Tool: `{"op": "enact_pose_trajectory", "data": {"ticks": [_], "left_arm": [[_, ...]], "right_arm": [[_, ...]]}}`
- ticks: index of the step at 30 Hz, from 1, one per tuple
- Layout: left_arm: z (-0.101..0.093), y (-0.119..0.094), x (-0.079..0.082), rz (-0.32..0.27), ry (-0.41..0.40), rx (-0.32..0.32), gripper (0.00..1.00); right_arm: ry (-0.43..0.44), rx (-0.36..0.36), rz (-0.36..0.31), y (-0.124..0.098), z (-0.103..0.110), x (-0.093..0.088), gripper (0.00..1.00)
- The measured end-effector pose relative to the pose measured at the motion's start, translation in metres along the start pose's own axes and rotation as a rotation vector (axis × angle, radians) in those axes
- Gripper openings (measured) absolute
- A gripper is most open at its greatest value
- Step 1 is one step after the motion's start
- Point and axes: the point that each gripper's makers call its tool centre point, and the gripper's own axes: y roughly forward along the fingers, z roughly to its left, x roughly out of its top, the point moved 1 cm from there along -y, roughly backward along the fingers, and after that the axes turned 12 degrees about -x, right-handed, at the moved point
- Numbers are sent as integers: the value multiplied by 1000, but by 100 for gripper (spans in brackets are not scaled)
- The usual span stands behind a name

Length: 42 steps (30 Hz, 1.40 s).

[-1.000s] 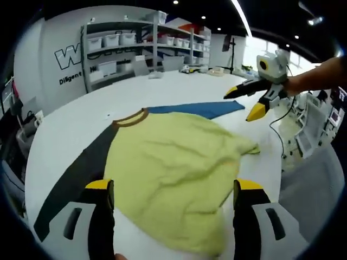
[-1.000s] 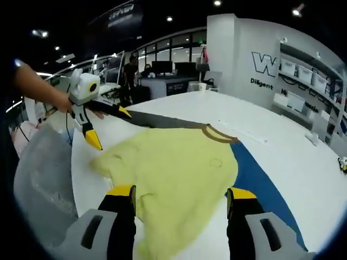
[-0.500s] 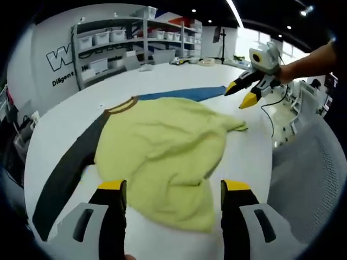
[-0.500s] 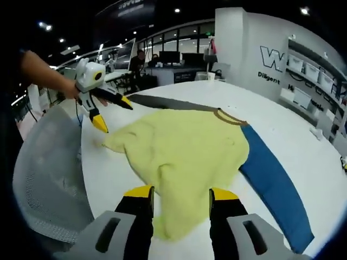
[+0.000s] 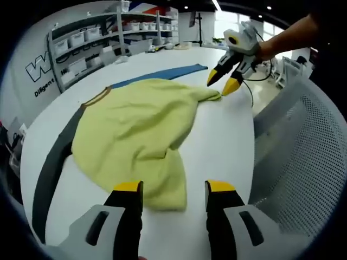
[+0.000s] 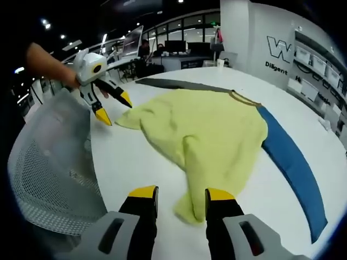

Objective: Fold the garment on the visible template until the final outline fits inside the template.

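Both tongs (image 5: 168,187) (image 6: 174,190) apart, empty; shirt (image 5: 130,124) rumpled on worktop (image 5: 217,146) — grab hem corners evenly, fold w/ edges aligned.

garment (image 5: 130,122) on table (image 5: 222,146) – chair (image 5: 295,157) beside table

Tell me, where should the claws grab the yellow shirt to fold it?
Probably the loose bottom corner of the yellow shirt, lying flat just ahead of the left gripper. Its jaws stand open, so come in low from the near table edge and pinch that hem.
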Motion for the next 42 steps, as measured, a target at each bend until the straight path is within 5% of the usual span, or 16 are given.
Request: {"op": "enact_pose_trajectory", "data": {"ticks": [8, 10, 20, 23, 31, 33, 37, 42], "left_arm": [[-1, 7, -12, 46, 9, 4, 37], [2, 6, -12, 48, -50, 9, 33], [21, 2, -17, 39, -148, 90, 3], [21, 2, -17, 24, -173, 92, 2], [21, 1, -17, 25, -174, 96, 1], [20, 0, -20, 48, -258, 66, 1], [28, -13, -25, 96, -240, 56, 1], [38, -31, -24, 81, -237, 73, 1]], "right_arm": [[-23, 7, 37, 6, 7, -10, 27], [21, 11, 68, 8, 7, -14, 25], [-155, -71, 105, 9, -5, -23, 2], [-230, -82, 100, 6, -4, -23, 0], [-176, -93, 132, 4, -8, -25, 0], [-88, -90, 165, 2, -9, -25, 0], [-83, -71, 140, -6, -16, -16, 0], [-48, -101, 81, -19, -36, -1, 0]]}}
